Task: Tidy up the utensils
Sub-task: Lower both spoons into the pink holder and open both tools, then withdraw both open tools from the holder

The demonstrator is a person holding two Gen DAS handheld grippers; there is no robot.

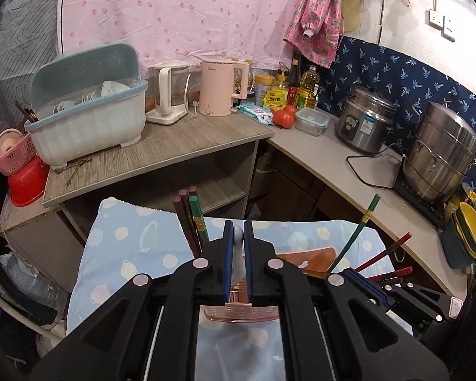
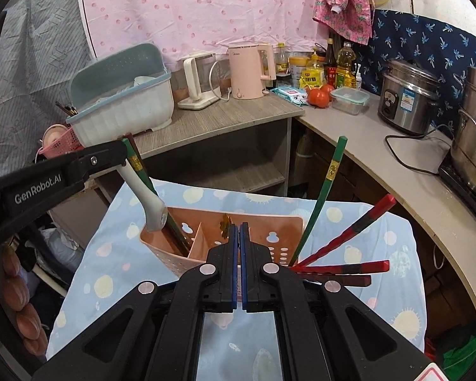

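A pink utensil holder (image 2: 269, 231) with compartments stands on a blue patterned cloth (image 2: 117, 260). My left gripper (image 1: 238, 227) is shut on the handle of a white spoon (image 2: 149, 206), whose lower end stands in the holder's left compartment beside a green chopstick (image 2: 142, 174). In the left wrist view, dark red and green chopsticks (image 1: 187, 219) stand just left of the fingers. My right gripper (image 2: 239, 227) is shut on a thin gold utensil with a flower-shaped end (image 2: 226, 223), over the holder's middle. A green chopstick (image 2: 325, 197) and red chopsticks (image 2: 352, 228) lean out of the right compartment.
A grey counter (image 2: 225, 120) behind carries a dish rack (image 2: 123, 101), two kettles (image 2: 247, 70), bottles, tomatoes (image 2: 317, 96) and a food box. A white counter (image 2: 412, 184) at the right holds a rice cooker (image 2: 406, 98) and steel pot (image 2: 472, 133). A pink basket (image 1: 14, 155) sits far left.
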